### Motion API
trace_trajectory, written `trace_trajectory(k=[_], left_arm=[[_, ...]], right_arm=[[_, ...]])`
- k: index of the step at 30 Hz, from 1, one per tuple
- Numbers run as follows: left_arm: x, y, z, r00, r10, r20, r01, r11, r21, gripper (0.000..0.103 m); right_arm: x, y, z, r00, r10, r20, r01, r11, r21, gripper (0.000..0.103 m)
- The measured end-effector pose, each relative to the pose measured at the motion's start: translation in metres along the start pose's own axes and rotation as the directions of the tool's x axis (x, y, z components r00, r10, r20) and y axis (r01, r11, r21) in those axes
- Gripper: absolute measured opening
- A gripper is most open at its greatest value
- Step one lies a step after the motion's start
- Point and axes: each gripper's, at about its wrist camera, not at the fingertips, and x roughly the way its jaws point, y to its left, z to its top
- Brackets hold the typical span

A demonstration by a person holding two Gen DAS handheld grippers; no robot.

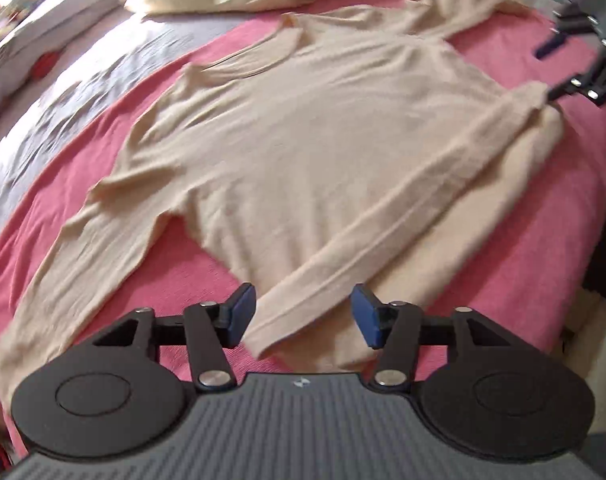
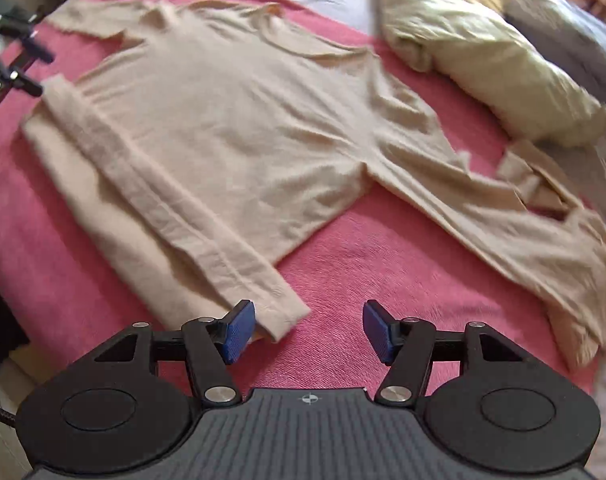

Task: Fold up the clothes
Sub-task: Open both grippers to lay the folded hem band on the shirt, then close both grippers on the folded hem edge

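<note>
- Nearest the left wrist camera, the left tool (image 1: 303, 316) has its blue pads (image 1: 243, 314) standing well apart; a sleeve cuff (image 1: 263, 338) lies on the bed between them, and neither pad presses on it.
- Nearest the right wrist camera, the right tool (image 2: 309, 332) is likewise spread wide with nothing gripped; only pink bedding shows in the gap, and the same cuff (image 2: 283, 316) lies just beside its left pad (image 2: 239, 332).
- That cuff ends a sleeve (image 1: 403, 212) folded diagonally across the front of the beige sweater (image 1: 303, 128), running from the sweater's far side down to its hem.
- The sweater lies flat on a pink blanket (image 1: 523, 240) that covers the bed, neckline (image 1: 259, 56) pointing away from the left camera.
- Its other sleeve (image 2: 503, 220) stretches out unfolded over the blanket, its end bunched and blurred at the frame edge in the right wrist view.
- Across the sweater, each camera sees the other tool at its frame edge, dark and blurred, close to the sweater's edge.
- Beyond the neckline lies a pale yellow pillow (image 2: 483, 52).
- Farther still, grey bed linen (image 1: 83, 92) borders the blanket.
</note>
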Motion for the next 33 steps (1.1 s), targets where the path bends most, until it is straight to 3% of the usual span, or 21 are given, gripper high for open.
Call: trace_trajectory(k=[2,3,6,9,11,14,17,22,25,28,29,31,33], left_arm=[[0.013,-0.026,0.012,1.000,-0.015,0.008,0.014,0.988,0.155,0.063],[0.022,-0.031,0.012,1.000,0.011,0.002,-0.011,0.982,0.190,0.063],[0.048,-0.027,0.007,0.985,0.164,-0.047,-0.150,0.965,0.214,0.063],[0.060,-0.001,-0.001,0.931,0.353,-0.096,-0.338,0.931,0.141,0.066],[0.063,0.022,-0.003,0.870,0.473,-0.142,-0.468,0.881,0.069,0.065],[0.057,0.052,-0.005,0.838,0.506,-0.203,-0.523,0.851,-0.040,0.065],[0.041,0.051,-0.007,0.879,0.455,-0.144,-0.465,0.884,-0.042,0.066],[0.028,0.028,-0.006,0.955,0.293,-0.041,-0.293,0.956,0.005,0.071],[0.033,0.029,-0.006,0.979,0.198,-0.041,-0.201,0.974,-0.104,0.071],[0.051,0.041,-0.011,0.989,0.121,-0.088,-0.142,0.946,-0.292,0.073],[0.053,0.045,-0.013,0.989,0.118,-0.091,-0.142,0.926,-0.351,0.079],[0.056,0.053,-0.016,0.989,0.110,-0.094,-0.142,0.874,-0.465,0.083],[0.055,0.058,-0.018,0.992,0.101,-0.079,-0.128,0.830,-0.542,0.075]], right_arm=[[0.006,0.013,0.006,1.000,0.009,0.004,-0.008,0.999,-0.054,0.061],[0.009,0.015,0.008,1.000,-0.005,0.007,0.006,0.998,-0.061,0.062],[0.020,0.013,0.013,0.996,-0.089,0.017,0.090,0.994,-0.062,0.067],[0.027,0.000,0.021,0.976,-0.216,0.029,0.217,0.976,-0.032,0.068],[0.027,-0.012,0.024,0.963,-0.266,0.027,0.266,0.964,0.025,0.069],[0.022,-0.021,0.021,0.975,-0.220,0.027,0.217,0.974,0.069,0.070],[0.014,-0.025,0.014,0.987,-0.156,0.040,0.151,0.984,0.090,0.070],[0.008,-0.037,0.004,0.997,-0.053,0.056,0.040,0.976,0.214,0.074],[0.011,-0.049,0.000,0.997,0.035,0.069,-0.055,0.951,0.306,0.074],[0.027,-0.053,-0.002,0.996,0.074,0.052,-0.087,0.938,0.335,0.072],[0.034,-0.054,-0.001,0.996,0.075,0.039,-0.084,0.936,0.342,0.068],[0.045,-0.056,0.000,0.995,0.092,0.030,-0.097,0.924,0.371,0.055],[0.044,-0.060,0.001,0.990,0.129,0.059,-0.142,0.895,0.423,0.036]])
